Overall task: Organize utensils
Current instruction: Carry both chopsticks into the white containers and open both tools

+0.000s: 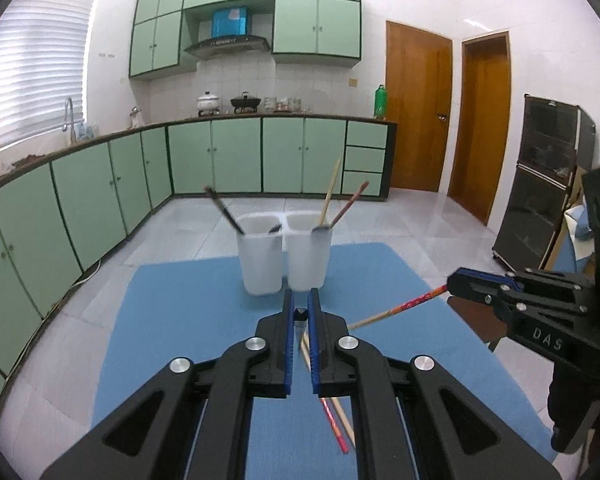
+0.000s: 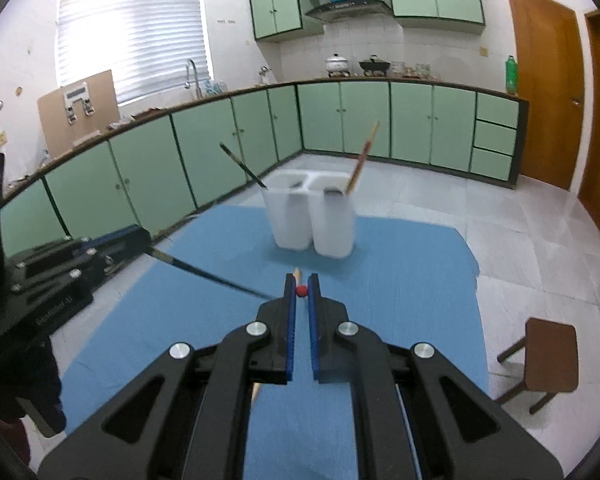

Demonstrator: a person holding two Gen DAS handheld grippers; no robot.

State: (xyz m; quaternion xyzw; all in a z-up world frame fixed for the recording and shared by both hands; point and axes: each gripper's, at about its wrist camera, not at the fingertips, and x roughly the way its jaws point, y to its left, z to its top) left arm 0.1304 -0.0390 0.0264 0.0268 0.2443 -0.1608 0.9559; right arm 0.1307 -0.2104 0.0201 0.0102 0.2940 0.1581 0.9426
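Observation:
A white twin-cup holder [image 1: 284,258] [image 2: 312,220] stands at the far end of the blue mat [image 1: 188,320]. Its left cup holds a dark chopstick [image 1: 224,210], its right cup a wooden and a red one [image 1: 342,208]. My left gripper [image 1: 300,300] [image 2: 146,240] hangs above the mat, shut on a black chopstick [image 2: 208,274] whose end shows between the pads. My right gripper [image 2: 301,284] [image 1: 454,284] is shut on a red-patterned chopstick [image 1: 400,307]. A red and a wooden chopstick [image 1: 334,420] lie loose on the mat below.
Green cabinets [image 1: 100,184] run along the left and back walls. A small brown stool [image 2: 548,356] stands to the right of the table, and a dark glass cabinet [image 1: 540,184] farther right. Tiled floor lies beyond the mat's far edge.

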